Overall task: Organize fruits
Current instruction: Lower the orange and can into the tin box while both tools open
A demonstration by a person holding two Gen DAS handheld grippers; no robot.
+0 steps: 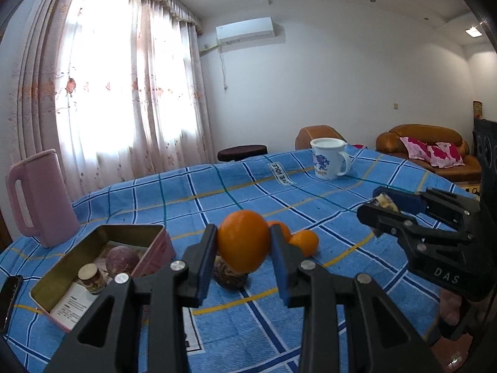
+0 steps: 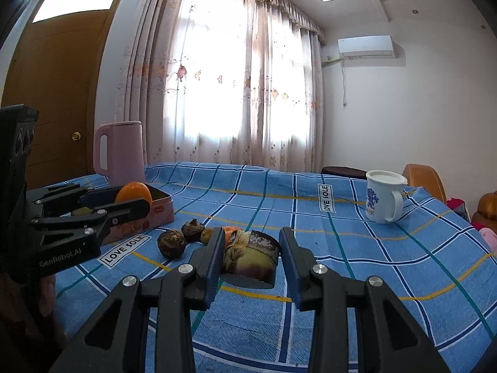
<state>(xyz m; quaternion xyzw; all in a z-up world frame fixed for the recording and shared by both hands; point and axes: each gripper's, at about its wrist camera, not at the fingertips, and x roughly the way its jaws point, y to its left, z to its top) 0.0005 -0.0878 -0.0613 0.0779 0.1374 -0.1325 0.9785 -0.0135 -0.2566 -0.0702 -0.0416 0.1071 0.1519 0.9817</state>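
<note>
Black angular left gripper (image 1: 243,250), right gripper (image 2: 252,256); blue-lined jaws, silver screws (white lettering on bodies).

Bright curtained window (image 1: 124,93), white walls (image 1: 341,77), brown sofa (image 1: 428,146).

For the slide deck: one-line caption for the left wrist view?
Left gripper holds an orange above the blue checked cloth, beside the open pink tin.
</note>
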